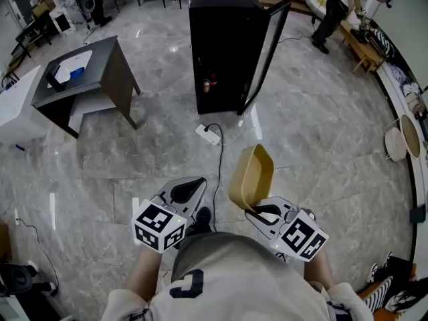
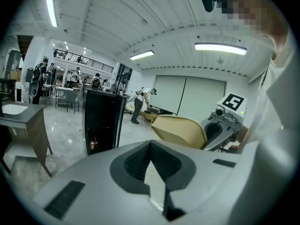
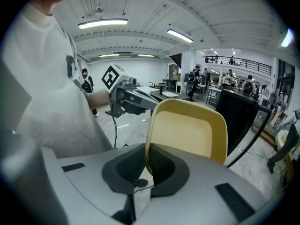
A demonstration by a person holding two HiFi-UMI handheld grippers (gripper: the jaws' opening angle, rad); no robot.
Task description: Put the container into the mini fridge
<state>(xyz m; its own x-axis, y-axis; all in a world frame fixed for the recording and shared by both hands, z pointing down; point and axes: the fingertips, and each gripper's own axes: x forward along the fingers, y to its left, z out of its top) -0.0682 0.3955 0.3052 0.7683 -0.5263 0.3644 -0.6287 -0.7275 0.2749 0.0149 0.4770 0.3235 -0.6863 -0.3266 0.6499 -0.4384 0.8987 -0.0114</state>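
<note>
The right hand-held gripper pinches the yellow container by its rim to carry it. The mini fridge stands well ahead, its door open to take it. The left hand-held gripper is closed, empty.

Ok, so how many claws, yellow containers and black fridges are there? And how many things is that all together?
Claws: 2, the left claw and the right claw
Yellow container: 1
Black mini fridge: 1
Total: 4
</note>
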